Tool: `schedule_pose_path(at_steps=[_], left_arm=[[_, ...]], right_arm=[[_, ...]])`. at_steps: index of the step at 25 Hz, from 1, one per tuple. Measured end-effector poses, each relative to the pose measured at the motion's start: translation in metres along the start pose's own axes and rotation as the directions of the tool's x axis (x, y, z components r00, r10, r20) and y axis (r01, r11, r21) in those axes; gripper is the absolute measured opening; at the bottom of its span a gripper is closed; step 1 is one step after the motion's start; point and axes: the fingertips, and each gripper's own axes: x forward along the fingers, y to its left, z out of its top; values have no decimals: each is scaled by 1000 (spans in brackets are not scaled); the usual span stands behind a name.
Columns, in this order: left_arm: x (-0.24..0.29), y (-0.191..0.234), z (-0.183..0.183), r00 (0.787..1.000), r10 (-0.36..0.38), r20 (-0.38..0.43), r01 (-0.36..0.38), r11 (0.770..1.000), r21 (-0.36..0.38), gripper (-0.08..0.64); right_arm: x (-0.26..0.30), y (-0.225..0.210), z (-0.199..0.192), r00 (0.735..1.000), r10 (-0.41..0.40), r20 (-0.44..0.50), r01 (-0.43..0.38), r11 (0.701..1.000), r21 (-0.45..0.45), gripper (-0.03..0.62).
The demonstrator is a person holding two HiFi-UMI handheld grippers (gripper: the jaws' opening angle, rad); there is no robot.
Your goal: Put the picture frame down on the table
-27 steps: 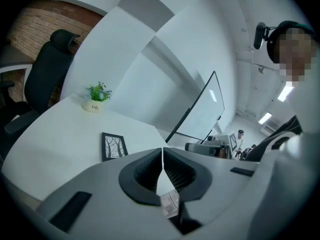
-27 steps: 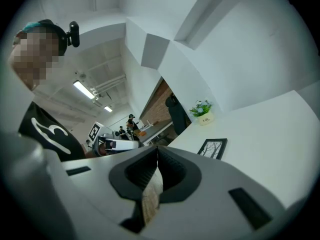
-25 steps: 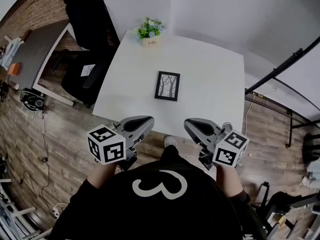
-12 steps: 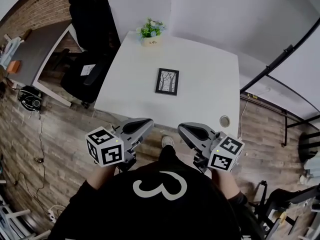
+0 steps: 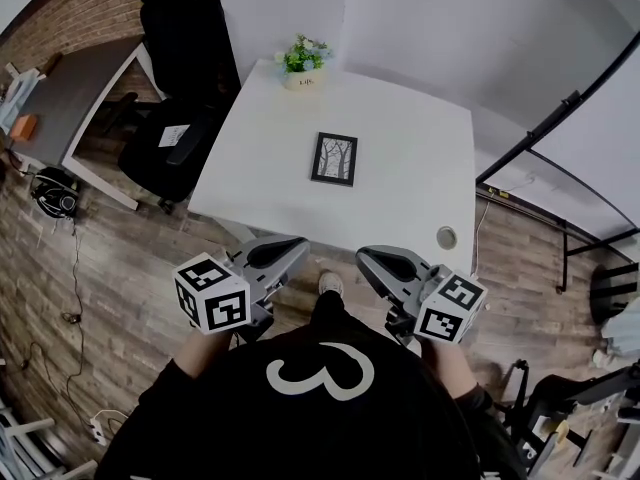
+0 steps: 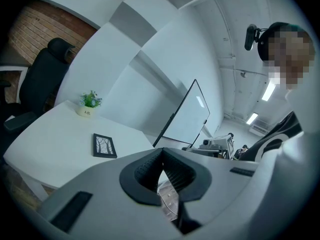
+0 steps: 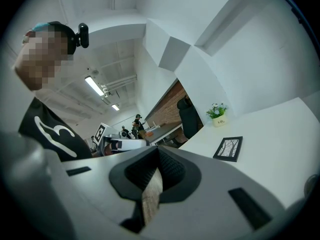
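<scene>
The black picture frame (image 5: 334, 158) with a tree print lies flat near the middle of the white table (image 5: 410, 138). It also shows in the left gripper view (image 6: 104, 145) and the right gripper view (image 7: 229, 148), with nothing touching it. My left gripper (image 5: 295, 245) and right gripper (image 5: 368, 258) hang close to my body, off the table's near edge and over the wooden floor. Both are shut with nothing between the jaws, as their own views confirm for the left gripper (image 6: 161, 151) and the right gripper (image 7: 158, 151).
A small potted plant (image 5: 304, 63) stands at the table's far edge. A round cable hole (image 5: 446, 237) sits at the near right corner. A black office chair (image 5: 175, 138) and a grey desk (image 5: 60, 98) stand to the left. A whiteboard (image 6: 187, 116) stands on the right.
The table has slid a little further from me in the head view. My right gripper has drifted slightly left. The frame has stayed flat on the table.
</scene>
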Motion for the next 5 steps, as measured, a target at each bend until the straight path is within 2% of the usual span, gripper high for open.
schedule_pose_path(at_steps=[5], left_arm=[[-5,-2,-3,1000,7,6,-7,1000,3,15]], right_arm=[[-2,6,0,1000,-7,3,7,1000,-6,23]])
